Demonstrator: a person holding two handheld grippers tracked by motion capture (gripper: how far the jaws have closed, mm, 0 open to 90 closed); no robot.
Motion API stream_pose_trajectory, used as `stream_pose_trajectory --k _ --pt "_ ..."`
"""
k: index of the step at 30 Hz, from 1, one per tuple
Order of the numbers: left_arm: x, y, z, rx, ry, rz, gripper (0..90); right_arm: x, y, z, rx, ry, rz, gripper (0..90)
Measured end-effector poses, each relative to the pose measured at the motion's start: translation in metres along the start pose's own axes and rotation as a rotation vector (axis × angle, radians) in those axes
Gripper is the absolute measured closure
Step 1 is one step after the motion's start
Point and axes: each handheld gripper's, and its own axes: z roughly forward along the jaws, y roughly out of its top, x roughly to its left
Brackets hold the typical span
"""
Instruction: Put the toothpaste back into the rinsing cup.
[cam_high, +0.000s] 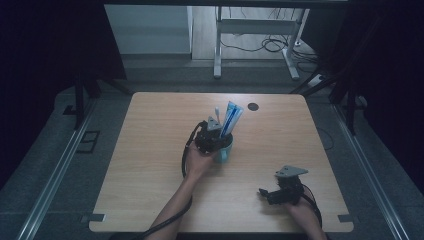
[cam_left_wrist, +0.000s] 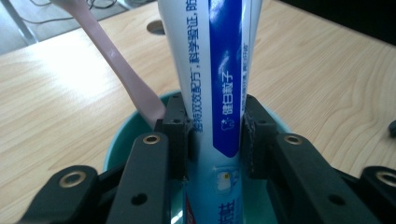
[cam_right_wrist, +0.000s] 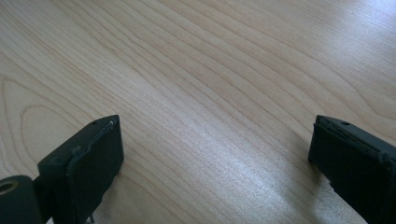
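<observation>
L gripper (cam_left_wrist: 215, 140) sits over the teal cup (cam_left_wrist: 116, 140) w/ its jaws reaching down past the rim, one each side of the white-and-blue tube (cam_left_wrist: 219, 70). The tube stands upright in the cup, right between the jaws; both pads look to be against its sides, though a thin gap can't be ruled out, esp. on the L side. So: jaws narrowed around the tube, pinching it as far as the view tells. A pink handle (cam_left_wrist: 116, 65) leans out of the cup just beyond and L of the L jaw, tilted away from the tube, its lower end against the jaw's outer edge. From the high view the L gripper (cam_high: 212, 135) is held by a hand (cam_high: 197, 162) just behind the cup (cam_high: 225, 152), tube (cam_high: 232, 117) sticking up past it. R gripper (cam_right_wrist: 215, 154) is well apart from the cup, near the table's (cam_right_wrist: 210, 56) near edge; jaws spread wide, nothing but bare wood between them, tips low near the surface. In the high view the R gripper (cam_high: 265, 192) lies off to the R of the L one, w/ its grey plate on top.
</observation>
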Motion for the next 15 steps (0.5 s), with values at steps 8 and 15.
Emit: stream_pose_trajectory --k 8,15 --pt "0.004 -0.0017 0.0001 0.01 -0.012 -0.013 66.7 0.0 0.0 0.0 0.0 0.0 0.0 3.0" --pt "0.0046 0.0006 -0.0014 0.006 -0.026 -0.029 60.7 0.0 0.0 0.0 0.0 0.0 0.0 3.0"
